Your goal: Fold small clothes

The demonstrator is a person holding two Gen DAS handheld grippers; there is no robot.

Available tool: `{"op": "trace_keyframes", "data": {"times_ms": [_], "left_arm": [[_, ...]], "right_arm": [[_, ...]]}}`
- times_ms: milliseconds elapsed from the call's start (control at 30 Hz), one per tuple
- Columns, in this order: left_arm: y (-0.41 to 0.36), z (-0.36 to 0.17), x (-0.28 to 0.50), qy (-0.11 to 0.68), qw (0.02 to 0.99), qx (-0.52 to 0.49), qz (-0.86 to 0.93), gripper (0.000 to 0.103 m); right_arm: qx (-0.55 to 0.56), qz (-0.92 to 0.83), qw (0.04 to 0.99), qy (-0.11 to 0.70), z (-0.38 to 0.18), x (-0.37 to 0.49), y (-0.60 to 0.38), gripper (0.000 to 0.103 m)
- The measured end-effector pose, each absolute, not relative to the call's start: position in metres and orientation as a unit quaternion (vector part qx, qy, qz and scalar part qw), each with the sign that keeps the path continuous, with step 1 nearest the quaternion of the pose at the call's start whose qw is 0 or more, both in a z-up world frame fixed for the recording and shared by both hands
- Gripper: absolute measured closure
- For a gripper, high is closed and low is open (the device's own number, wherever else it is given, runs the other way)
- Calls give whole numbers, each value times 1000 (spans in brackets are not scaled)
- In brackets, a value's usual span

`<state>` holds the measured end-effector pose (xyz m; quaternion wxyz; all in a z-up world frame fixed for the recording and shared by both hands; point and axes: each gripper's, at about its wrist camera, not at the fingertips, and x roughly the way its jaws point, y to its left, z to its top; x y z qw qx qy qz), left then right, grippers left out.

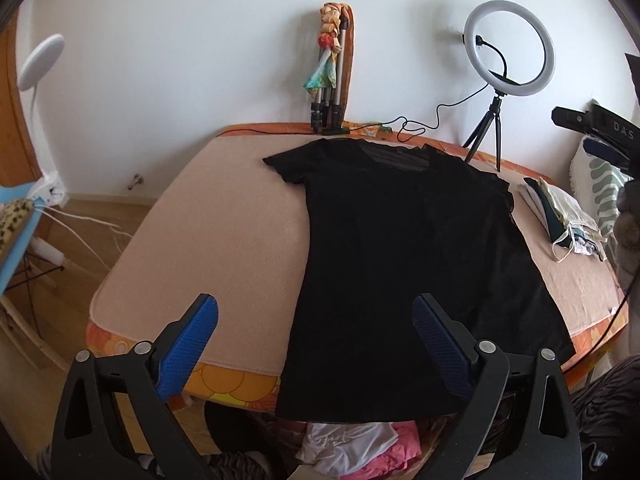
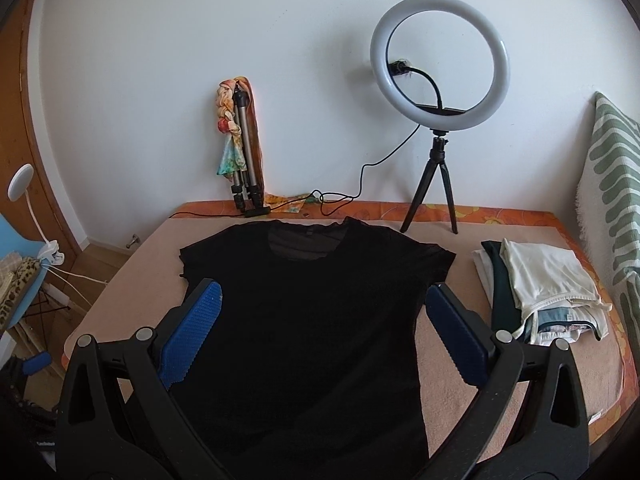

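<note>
Both grippers, left gripper (image 1: 316, 344) and right gripper (image 2: 324, 332), stand wide and hold nothing above the black T-shirt (image 2: 304, 320). Better to pinch only its hem corners, then fold evenly toward the collar.

From my left hand-held gripper (image 1: 316, 344) I see its blue-padded jaws standing wide apart with nothing pressed between them, over the near edge of the bed (image 1: 224, 240) with its pale pink cover. A black short-sleeved T-shirt (image 1: 404, 248) lies spread flat there, hem hanging over the near edge, neckline toward the white wall. Behind it stand a white ring light on a small black tripod (image 1: 509, 49) and a folded tripod wrapped in a colourful scarf (image 1: 330, 68); a stack of folded pale clothes (image 1: 560, 212) sits to the right.
</note>
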<state>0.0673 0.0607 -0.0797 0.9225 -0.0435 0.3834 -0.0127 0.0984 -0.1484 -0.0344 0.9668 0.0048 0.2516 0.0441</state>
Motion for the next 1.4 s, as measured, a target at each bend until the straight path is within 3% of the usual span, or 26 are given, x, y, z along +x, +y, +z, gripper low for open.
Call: {"op": "trace_keyframes", "data": {"times_ms": [200, 400, 467, 667, 733, 1167, 1300, 1400], "left_arm": [[65, -100, 74, 411, 910, -50, -29, 16], [72, -122, 82, 439, 895, -61, -55, 37], [78, -130, 82, 446, 889, -78, -68, 49], [90, -149, 81, 461, 877, -102, -82, 65], [92, -153, 81, 465, 875, -103, -83, 66], [102, -172, 82, 471, 867, -120, -106, 66], [108, -174, 82, 470, 866, -132, -108, 66], [113, -178, 80, 475, 861, -145, -111, 66]], "right_arm": [[-21, 65, 964, 257, -25, 140, -115, 0], [-61, 129, 950, 277, -19, 190, -58, 0], [-61, 162, 941, 291, -21, 208, -38, 2], [-39, 219, 911, 347, -33, 262, 10, 10], [-34, 220, 906, 361, -40, 279, 22, 14], [-56, 201, 866, 455, -119, 381, 111, 15], [-63, 204, 841, 496, -152, 406, 141, 28], [-63, 205, 830, 515, -172, 420, 157, 32]]}}
